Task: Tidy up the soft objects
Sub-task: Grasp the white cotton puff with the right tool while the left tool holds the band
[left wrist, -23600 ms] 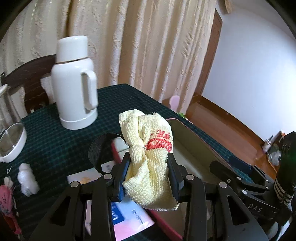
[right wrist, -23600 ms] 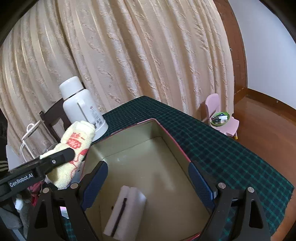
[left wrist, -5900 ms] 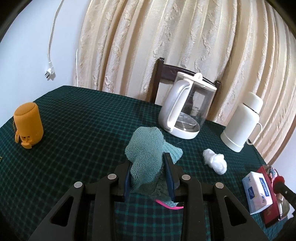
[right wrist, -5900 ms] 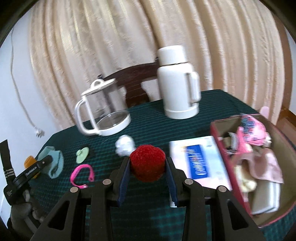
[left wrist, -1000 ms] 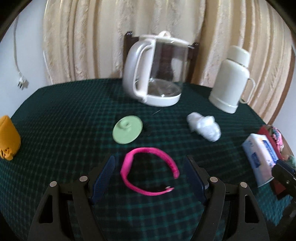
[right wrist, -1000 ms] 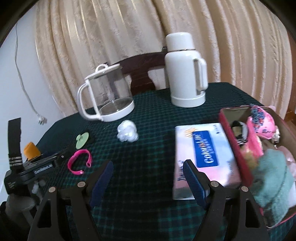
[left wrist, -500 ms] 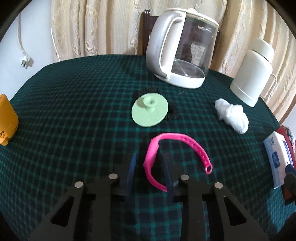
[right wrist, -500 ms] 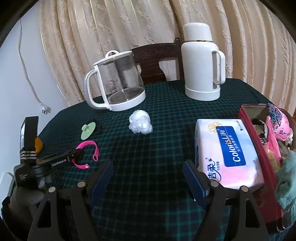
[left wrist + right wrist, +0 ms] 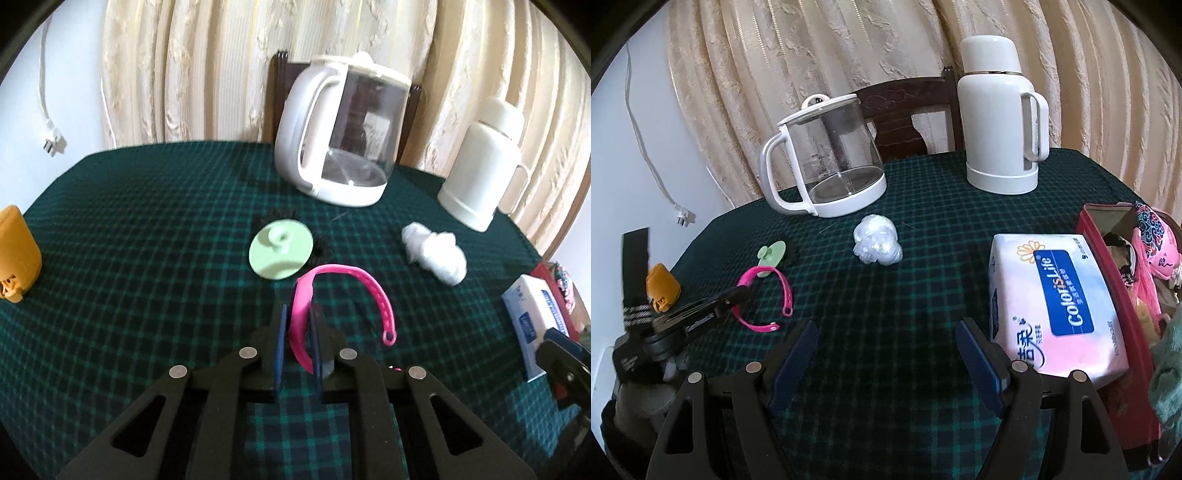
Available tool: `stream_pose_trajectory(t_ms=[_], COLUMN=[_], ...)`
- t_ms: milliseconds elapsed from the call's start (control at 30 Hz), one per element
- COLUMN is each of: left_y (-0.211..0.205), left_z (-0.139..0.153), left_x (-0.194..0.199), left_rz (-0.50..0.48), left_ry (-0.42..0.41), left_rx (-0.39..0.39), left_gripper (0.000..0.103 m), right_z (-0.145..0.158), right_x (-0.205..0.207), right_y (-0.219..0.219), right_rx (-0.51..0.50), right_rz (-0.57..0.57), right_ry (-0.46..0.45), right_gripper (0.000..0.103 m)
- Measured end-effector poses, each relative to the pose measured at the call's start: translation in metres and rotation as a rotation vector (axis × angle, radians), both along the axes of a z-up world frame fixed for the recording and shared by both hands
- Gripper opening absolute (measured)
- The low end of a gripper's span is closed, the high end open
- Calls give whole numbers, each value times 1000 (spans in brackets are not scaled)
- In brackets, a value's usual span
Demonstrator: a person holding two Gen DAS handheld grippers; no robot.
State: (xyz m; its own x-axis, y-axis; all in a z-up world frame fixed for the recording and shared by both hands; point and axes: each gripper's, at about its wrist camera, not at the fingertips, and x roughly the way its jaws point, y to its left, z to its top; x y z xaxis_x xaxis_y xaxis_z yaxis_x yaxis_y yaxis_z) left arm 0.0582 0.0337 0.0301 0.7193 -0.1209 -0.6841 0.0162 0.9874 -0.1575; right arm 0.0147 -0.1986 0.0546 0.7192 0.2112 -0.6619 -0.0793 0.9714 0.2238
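My left gripper (image 9: 297, 314) is shut on a pink rubbery band (image 9: 334, 273), pinching one side of its open loop just above the green checked tablecloth. From the right wrist view the same band (image 9: 785, 284) shows at the left, with the left gripper (image 9: 742, 293) on it. My right gripper (image 9: 886, 332) is open and empty over the cloth. A white crumpled wad (image 9: 877, 245) lies mid-table, also in the left wrist view (image 9: 434, 253). The red box (image 9: 1108, 258) at the right holds several soft things, among them a teal cloth (image 9: 1169, 373).
A tissue pack (image 9: 1052, 295) lies beside the box. A glass kettle (image 9: 823, 162) and a white thermos (image 9: 999, 122) stand at the back, before a chair and curtain. A green disc (image 9: 280, 253) lies by the band. An orange object (image 9: 14, 254) sits at the left edge.
My left gripper has closed from wide open onto the pink band and lifted one side of it. My right gripper has stayed open and drawn back slightly.
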Motion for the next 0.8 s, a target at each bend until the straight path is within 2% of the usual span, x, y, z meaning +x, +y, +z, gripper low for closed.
stream_pose_trajectory(t_ms=[267, 500, 800], left_y=[1, 5, 6], left_z=[16, 26, 29], left_x=[-15, -23, -28], left_rz=[-3, 6, 5], left_ry=[-71, -110, -116], left_rx=[-15, -32, -46], left_gripper=[12, 12, 12], right_z=[1, -3, -19], right_x=[19, 55, 98], right_y=[4, 11, 29], right_rx=[-19, 12, -32], right_rz=[7, 14, 16], right_ry=[27, 79, 125], right_gripper=[81, 81, 81])
